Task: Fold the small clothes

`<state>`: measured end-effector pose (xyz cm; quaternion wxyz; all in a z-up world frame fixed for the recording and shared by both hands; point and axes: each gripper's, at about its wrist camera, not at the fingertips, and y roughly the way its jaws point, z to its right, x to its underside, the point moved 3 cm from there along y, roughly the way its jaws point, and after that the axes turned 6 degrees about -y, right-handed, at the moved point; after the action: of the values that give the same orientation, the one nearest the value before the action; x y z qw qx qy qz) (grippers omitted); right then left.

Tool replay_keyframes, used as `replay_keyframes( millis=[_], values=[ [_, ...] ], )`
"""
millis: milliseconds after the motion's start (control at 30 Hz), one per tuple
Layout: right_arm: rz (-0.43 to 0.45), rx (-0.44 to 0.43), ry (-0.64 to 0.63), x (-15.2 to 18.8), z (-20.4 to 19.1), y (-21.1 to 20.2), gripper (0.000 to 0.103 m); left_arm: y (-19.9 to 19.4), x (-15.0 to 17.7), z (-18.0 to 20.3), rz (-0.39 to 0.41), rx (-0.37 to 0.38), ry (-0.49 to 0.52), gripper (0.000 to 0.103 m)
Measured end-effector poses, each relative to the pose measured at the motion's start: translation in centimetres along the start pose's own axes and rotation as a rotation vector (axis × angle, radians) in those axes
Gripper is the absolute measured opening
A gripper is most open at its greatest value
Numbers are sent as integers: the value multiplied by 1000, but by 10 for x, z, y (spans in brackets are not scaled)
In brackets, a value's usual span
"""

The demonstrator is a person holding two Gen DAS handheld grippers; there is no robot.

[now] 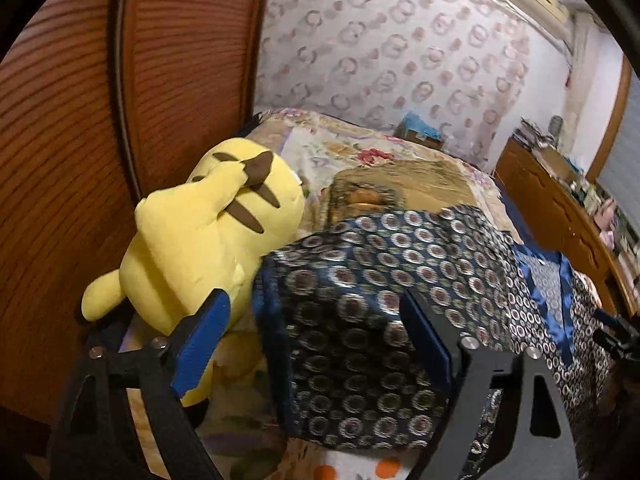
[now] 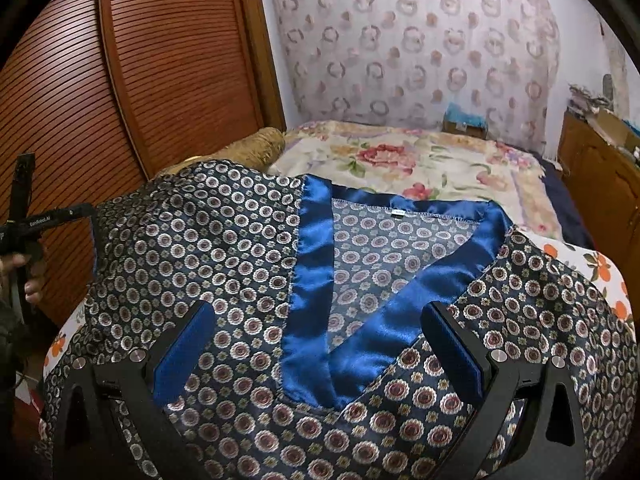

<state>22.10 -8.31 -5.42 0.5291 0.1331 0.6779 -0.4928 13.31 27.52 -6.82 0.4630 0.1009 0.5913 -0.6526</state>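
A dark blue garment (image 2: 248,256) printed with small rings lies spread on the bed, its shiny blue V collar (image 2: 312,280) facing up. My right gripper (image 2: 320,316) hovers just over the collar area, open, with its blue pads (image 2: 180,356) apart and clear of the cloth. In the left wrist view a raised fold of the same garment (image 1: 360,320) sits between the fingers of my left gripper (image 1: 316,312), which is open with a gap at its left pad (image 1: 200,344). The left gripper (image 2: 24,232) also shows at the left edge of the right wrist view, held by a hand.
A yellow plush toy (image 1: 200,232) lies against the garment's left side, by the slatted wooden wardrobe door (image 1: 60,140). A floral bedspread (image 2: 420,164) covers the bed beyond, with a brown cushion (image 2: 260,144). A wooden dresser (image 2: 600,184) stands at the right. An orange-flowered sheet (image 2: 600,268) lies under the garment.
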Motion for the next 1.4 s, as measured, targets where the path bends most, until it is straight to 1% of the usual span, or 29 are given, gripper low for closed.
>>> replay_keyframes(
  millis=[67,200,233,267,300,367,400,433,467,600,700,767,800,867,900,967,1000,1067,1167,1300,1333,1367,1400],
  values=[
    [-9,-9,5,-3,4,5,102,6,-1,-6,-17,21,-20,79],
    [-21,-18,0,-15,7,28,102,13,-6,-19,-31,44,-78,78],
    [-22,-20,-1,-16,7,30,102,15,-7,-20,-39,63,-94,75],
    [-20,-21,-3,-17,6,31,102,15,-7,-20,-42,86,-104,62],
    [-19,-22,-4,-18,7,34,102,16,-7,-19,-47,106,-108,55],
    [-16,-23,-3,-19,8,34,102,15,-5,-16,-62,141,-104,28],
    [-14,-23,-2,-18,7,35,102,14,-5,-14,-63,144,-96,24],
    [-13,-23,0,-18,8,35,102,14,-6,-12,-59,142,-80,16],
    [-11,-23,1,-17,8,36,102,11,-6,-9,-54,136,-65,13],
    [0,-23,6,-14,9,32,102,-5,-10,2,-15,110,-13,10],
    [11,-23,9,-12,8,29,102,-29,-15,23,40,92,54,10],
    [18,-22,10,-12,8,25,102,-42,-21,40,63,103,99,9],
    [23,-21,12,-11,8,23,102,-51,-24,54,77,117,130,6],
    [35,-14,17,-11,10,19,102,-63,-30,76,95,144,177,5],
    [41,-11,20,-11,11,17,102,-70,-34,91,107,143,212,5],
    [54,-1,33,-10,15,12,102,-78,-38,109,125,130,267,5],
    [59,2,38,-10,16,9,102,-82,-39,118,128,143,290,5],
    [68,10,40,-8,18,5,102,-85,-39,132,111,189,306,5],
    [81,27,37,-3,19,-2,102,-79,-36,154,86,224,331,5],
    [99,47,62,1,26,-13,102,-67,-14,206,18,314,381,6],
    [104,52,68,3,28,-16,102,-64,-8,216,3,323,398,12],
    [108,56,73,5,29,-19,102,-61,-3,223,-10,331,417,20],
    [109,59,76,6,29,-20,102,-60,1,229,-13,330,433,26]
  ],
)
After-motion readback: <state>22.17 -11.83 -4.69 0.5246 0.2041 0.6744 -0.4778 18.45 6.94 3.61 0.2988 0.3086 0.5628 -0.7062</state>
